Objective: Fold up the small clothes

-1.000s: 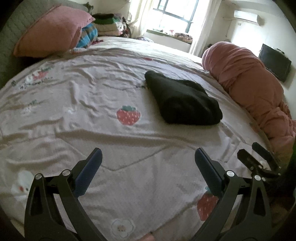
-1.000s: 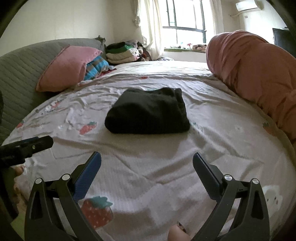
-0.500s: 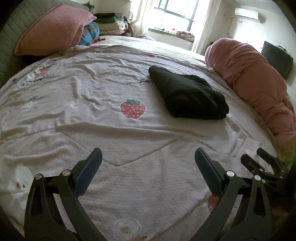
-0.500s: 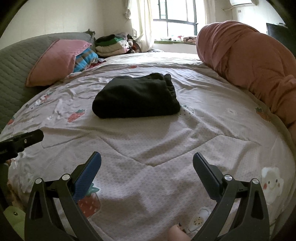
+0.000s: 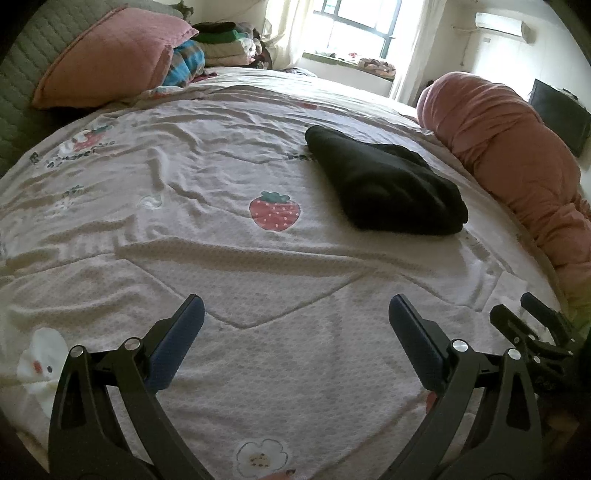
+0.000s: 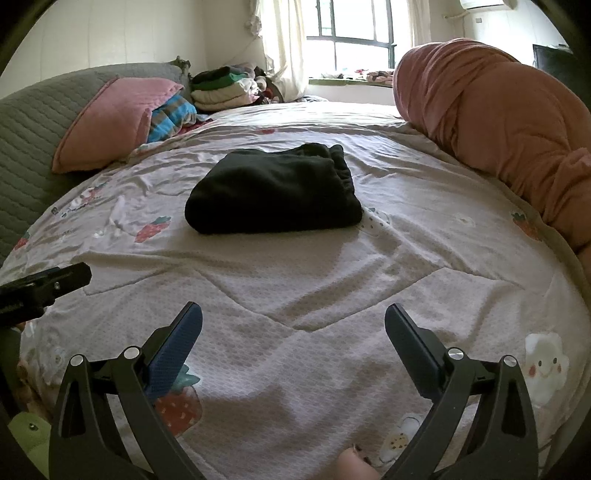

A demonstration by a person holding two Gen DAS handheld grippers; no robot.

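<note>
Lying on the bed: a folded black garment (image 5: 388,188), well beyond both grippers and touched by neither.
Headboard (image 6: 26,147): grey and quilted, at the far left in the right wrist view.
Pink pillow (image 5: 110,55): leaning against the headboard, with a blue striped cloth (image 5: 184,62) tucked just beside it.
Stack of folded clothes (image 6: 221,90): at the far corner of the bed, near the curtain and the window (image 6: 351,40).
Bedsheet (image 5: 221,277): pale pink, wrinkled, printed with strawberries, a white flower and a smiling cloud.
Writing: dark letters are printed near the sheet's left edge and beside the garment's far end, too small and creased to read.
Left gripper (image 5: 295,332): low over the near part of the sheet, jaws spread wide and holding nothing.
Black garment: near the middle of the bed, a gathered elastic edge at its right end in the right wrist view.
Right gripper (image 6: 293,339): also low over the near sheet, jaws spread wide and empty; its tips show at the right edge of the left wrist view.
Rolled pink quilt (image 6: 498,118): along the right side of the bed, apart from the garment.
Dark screen (image 5: 561,114): against the right wall.
Air conditioner (image 5: 498,24): high on the wall; no brand legible.
</note>
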